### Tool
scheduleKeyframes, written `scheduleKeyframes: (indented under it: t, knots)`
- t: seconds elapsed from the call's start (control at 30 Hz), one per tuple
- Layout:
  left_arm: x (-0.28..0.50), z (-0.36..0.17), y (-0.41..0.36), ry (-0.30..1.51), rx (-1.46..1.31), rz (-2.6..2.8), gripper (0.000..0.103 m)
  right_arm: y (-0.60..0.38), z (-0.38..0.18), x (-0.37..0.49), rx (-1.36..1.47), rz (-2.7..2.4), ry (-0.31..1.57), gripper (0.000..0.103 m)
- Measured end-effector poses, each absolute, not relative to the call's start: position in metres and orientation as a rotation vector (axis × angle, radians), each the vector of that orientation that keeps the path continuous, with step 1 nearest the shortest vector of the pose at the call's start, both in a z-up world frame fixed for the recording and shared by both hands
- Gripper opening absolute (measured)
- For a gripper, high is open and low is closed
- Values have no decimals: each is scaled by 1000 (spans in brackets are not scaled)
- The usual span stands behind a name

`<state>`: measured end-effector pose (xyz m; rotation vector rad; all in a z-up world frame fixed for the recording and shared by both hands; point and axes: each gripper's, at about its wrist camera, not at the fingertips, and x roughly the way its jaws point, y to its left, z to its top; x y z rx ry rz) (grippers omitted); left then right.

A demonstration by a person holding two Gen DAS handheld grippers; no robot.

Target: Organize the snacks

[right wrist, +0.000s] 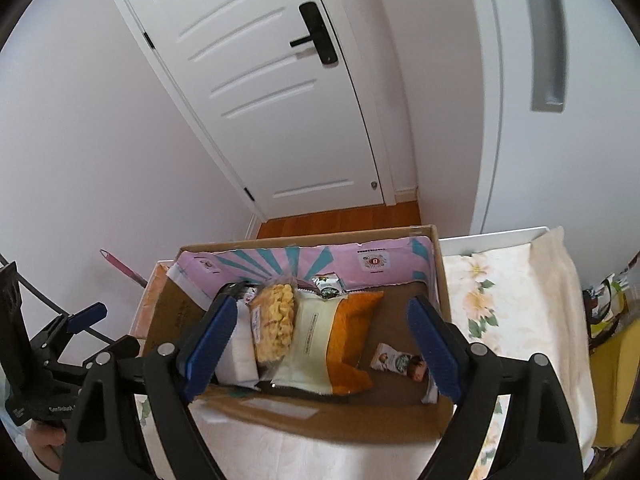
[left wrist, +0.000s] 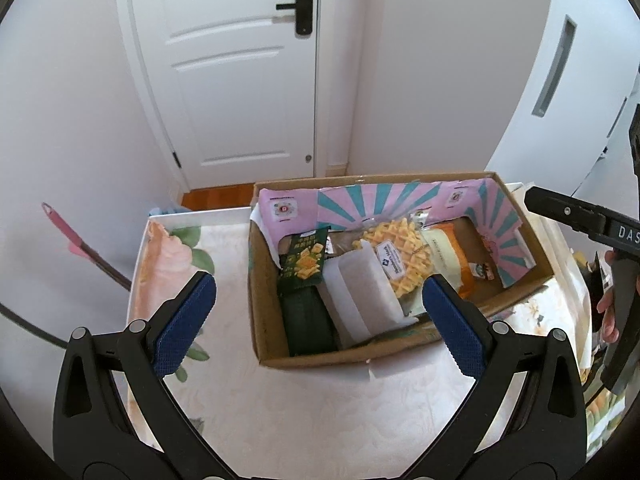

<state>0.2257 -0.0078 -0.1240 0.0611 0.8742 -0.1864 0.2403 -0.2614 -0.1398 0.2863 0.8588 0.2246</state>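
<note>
- Left wrist view: my left hand-held gripper (left wrist: pixel 318 300) hung wide and empty above the cardboard box (left wrist: pixel 256 320) on the desk (left wrist: pixel 280 420). The snacks lay packed inside it, the green packet (left wrist: pixel 303 265) leaning against the white pack (left wrist: pixel 360 292).
- Right wrist view: my right hand-held gripper (right wrist: pixel 320 340) was also wide and empty, poised over the orange bag (right wrist: pixel 352 332), probably to tidy it; the small sachet (right wrist: pixel 396 361) lay apart on the box floor.
</note>
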Motion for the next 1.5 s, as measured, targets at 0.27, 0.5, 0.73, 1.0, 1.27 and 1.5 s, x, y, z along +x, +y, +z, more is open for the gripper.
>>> scheduleKeyframes:
  t: [0.27, 0.5, 0.73, 1.0, 1.27, 1.5]
  knots:
    - [189, -88, -2, 806, 63, -184, 102, -253, -104, 193, 221, 177, 796, 84]
    - [143, -46, -3, 687, 53, -131, 102, -245, -65, 141, 137, 117, 711, 84]
    - [96, -17, -13, 596, 42, -63, 103, -248, -32, 95, 115, 69, 612, 103]
    - [61, -7, -27, 550, 52, -51, 103, -248, -24, 56, 77, 25, 565, 102]
    - [42, -4, -37, 532, 56, -49, 103, -254, -25, 36, 79, 10, 542, 102]
    - [39, 0, -39, 514, 58, -39, 103, -257, -20, 32, 78, 3, 518, 102]
